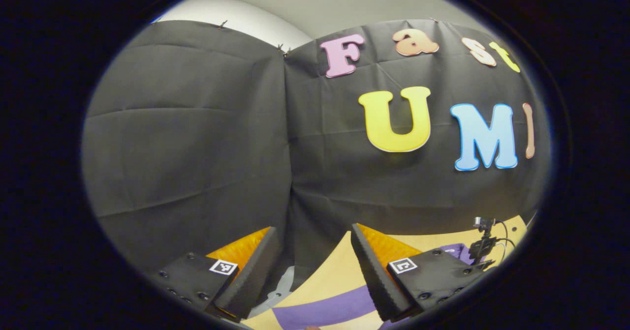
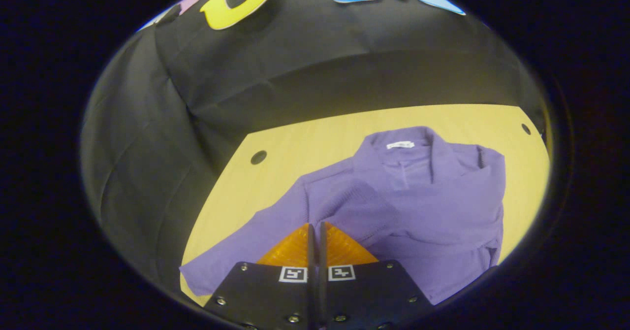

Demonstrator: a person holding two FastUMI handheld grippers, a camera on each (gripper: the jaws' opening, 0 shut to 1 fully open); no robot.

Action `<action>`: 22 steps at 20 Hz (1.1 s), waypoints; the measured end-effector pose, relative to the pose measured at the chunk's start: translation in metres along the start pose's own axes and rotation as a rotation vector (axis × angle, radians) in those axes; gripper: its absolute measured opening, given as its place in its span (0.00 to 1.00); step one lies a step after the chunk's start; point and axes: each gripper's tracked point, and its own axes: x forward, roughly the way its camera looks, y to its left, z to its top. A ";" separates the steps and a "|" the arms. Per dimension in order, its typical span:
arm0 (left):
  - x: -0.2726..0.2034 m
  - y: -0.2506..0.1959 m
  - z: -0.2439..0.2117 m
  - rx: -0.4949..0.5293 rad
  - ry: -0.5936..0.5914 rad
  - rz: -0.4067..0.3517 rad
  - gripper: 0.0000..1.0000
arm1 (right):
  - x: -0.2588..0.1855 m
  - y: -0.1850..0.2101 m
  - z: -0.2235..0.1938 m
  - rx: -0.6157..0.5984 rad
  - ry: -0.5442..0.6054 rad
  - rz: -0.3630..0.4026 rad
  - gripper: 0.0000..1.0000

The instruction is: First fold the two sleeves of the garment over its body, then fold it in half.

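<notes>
A purple collared garment (image 2: 418,197) lies on the pale wooden table (image 2: 305,148), collar toward the wall. One sleeve (image 2: 485,172) is folded over the body at the right; the other sleeve (image 2: 221,261) stretches out to the lower left. My right gripper (image 2: 316,225) hovers over the shoulder area, its fingers pressed together with no gap; I cannot tell whether any cloth is pinched between them. In the left gripper view, my left gripper (image 1: 315,236) is open with nothing between its fingers, raised and facing the booth wall, with a strip of the garment (image 1: 325,310) below it.
Black cloth walls close the table at the back and left. The tabletop has round holes (image 2: 258,157) near its far corners. A small camera on a stand (image 1: 485,244) with cables sits on the table at the right in the left gripper view.
</notes>
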 end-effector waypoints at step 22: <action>0.014 0.030 -0.092 -0.072 0.079 0.057 0.94 | -0.051 0.032 0.049 -0.189 -0.117 0.001 0.66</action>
